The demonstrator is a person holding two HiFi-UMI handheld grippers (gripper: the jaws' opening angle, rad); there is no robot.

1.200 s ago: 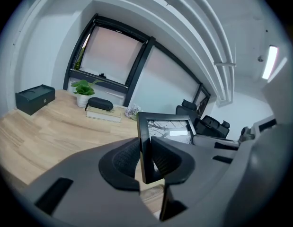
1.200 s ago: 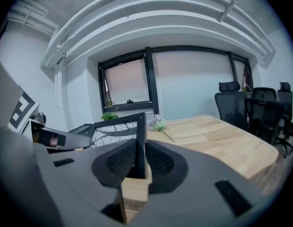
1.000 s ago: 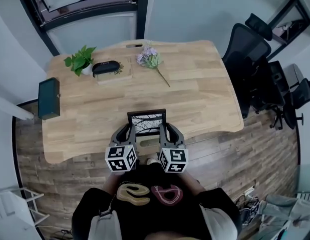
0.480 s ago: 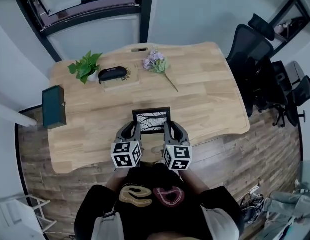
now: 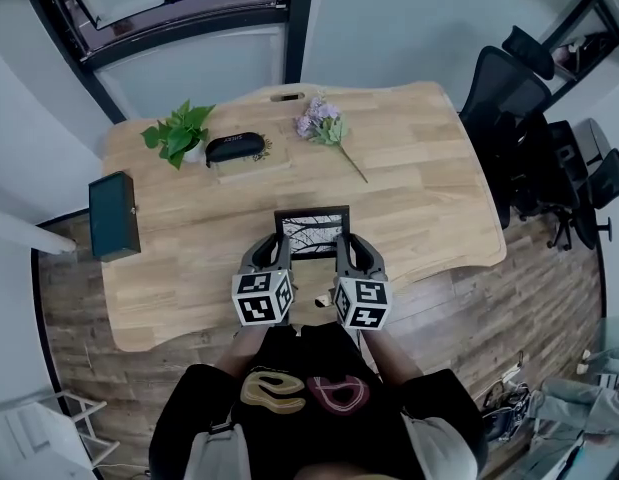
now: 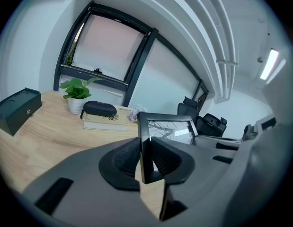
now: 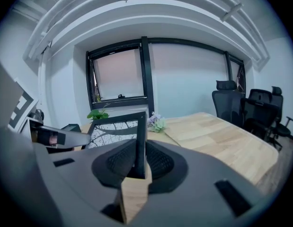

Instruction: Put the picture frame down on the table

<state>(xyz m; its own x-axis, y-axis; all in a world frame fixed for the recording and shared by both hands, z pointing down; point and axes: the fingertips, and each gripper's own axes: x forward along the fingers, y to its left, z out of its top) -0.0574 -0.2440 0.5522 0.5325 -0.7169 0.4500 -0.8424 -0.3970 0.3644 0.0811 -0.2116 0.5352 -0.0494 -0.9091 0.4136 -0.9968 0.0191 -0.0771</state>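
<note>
A black picture frame (image 5: 311, 230) with a white print of bare branches hangs over the near edge of the wooden table (image 5: 419, 168), held between both grippers. My left gripper (image 5: 277, 253) is shut on the frame's left side (image 6: 145, 148), and its pads press both faces. On the other side my right gripper (image 5: 343, 251) is shut on the frame's right edge (image 7: 139, 145). The frame tilts back, its picture facing up and toward me. Whether its lower edge touches the table is hidden by the grippers.
At the back of the table stand a potted plant (image 5: 179, 134), a black case (image 5: 234, 148) on a book, and a sprig of lilac flowers (image 5: 326, 131). A dark green box (image 5: 113, 216) lies at the left edge. Black office chairs (image 5: 529, 128) stand to the right.
Both grippers have carried the frame forward, further over the table, keeping their hold. The head camera has followed, so the table sits slightly lower in view.
</note>
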